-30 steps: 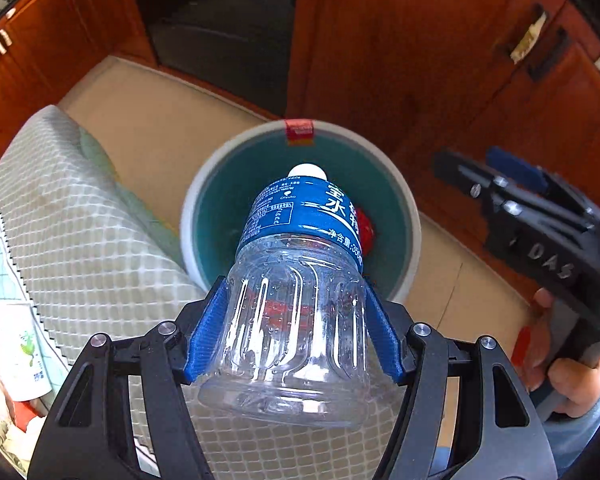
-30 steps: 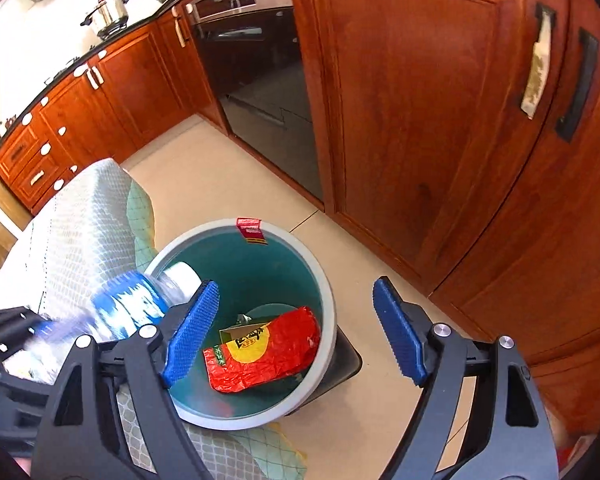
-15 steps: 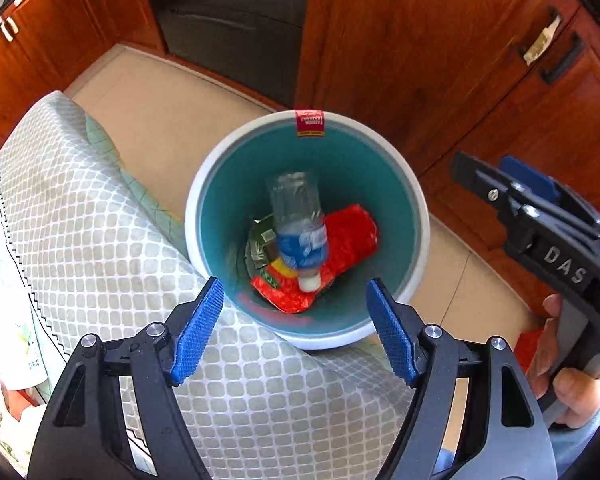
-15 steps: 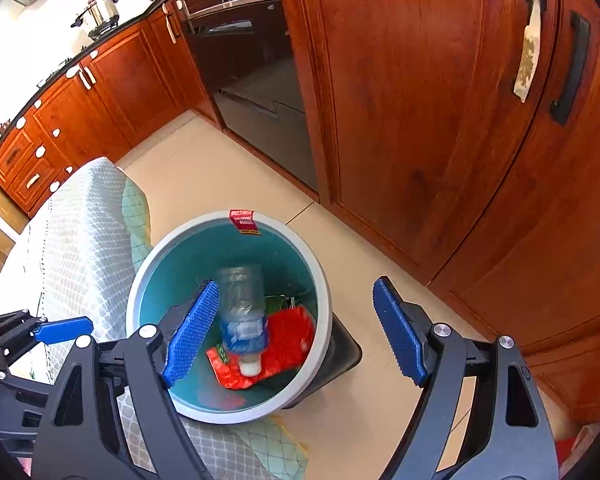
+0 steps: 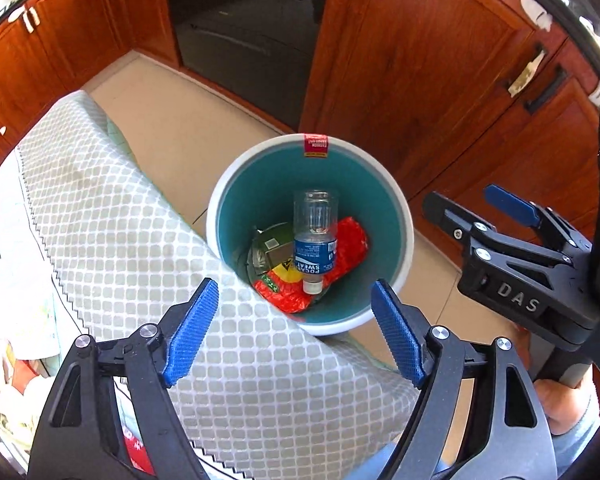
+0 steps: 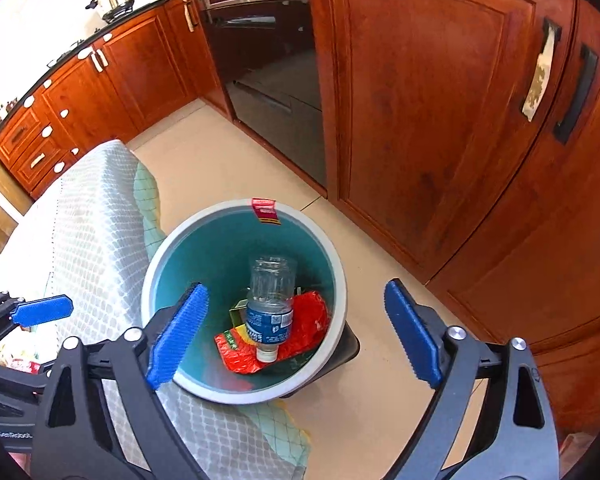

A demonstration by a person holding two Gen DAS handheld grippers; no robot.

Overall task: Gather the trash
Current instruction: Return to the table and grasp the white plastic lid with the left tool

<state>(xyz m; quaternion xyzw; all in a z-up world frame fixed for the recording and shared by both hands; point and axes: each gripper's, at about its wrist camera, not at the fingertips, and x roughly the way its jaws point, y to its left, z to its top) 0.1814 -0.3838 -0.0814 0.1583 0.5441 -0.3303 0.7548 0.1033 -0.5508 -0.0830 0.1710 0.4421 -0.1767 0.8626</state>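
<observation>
A round bin (image 5: 404, 222) with a white rim and teal inside stands on the floor; it also shows in the right wrist view (image 6: 342, 280). A clear plastic bottle (image 5: 314, 240) with a blue label lies inside, cap down, on a red wrapper (image 5: 350, 246) and other trash. The bottle (image 6: 269, 306) and red wrapper (image 6: 310, 322) show in the right wrist view too. My left gripper (image 5: 293, 334) is open and empty above the bin's near edge. My right gripper (image 6: 295, 338) is open and empty above the bin.
A table covered by a checked grey-white cloth (image 5: 111, 240) lies left of the bin, touching its side. Wooden cabinets (image 6: 420, 100) and a dark oven door (image 6: 267, 88) stand behind. The tiled floor (image 6: 203, 148) runs between them. Packets lie at the table's left edge (image 5: 15, 380).
My left gripper opened and let the bottle go; it fell cap down into the bin and has settled on the red wrapper. Both grippers have pulled back and up slightly.
</observation>
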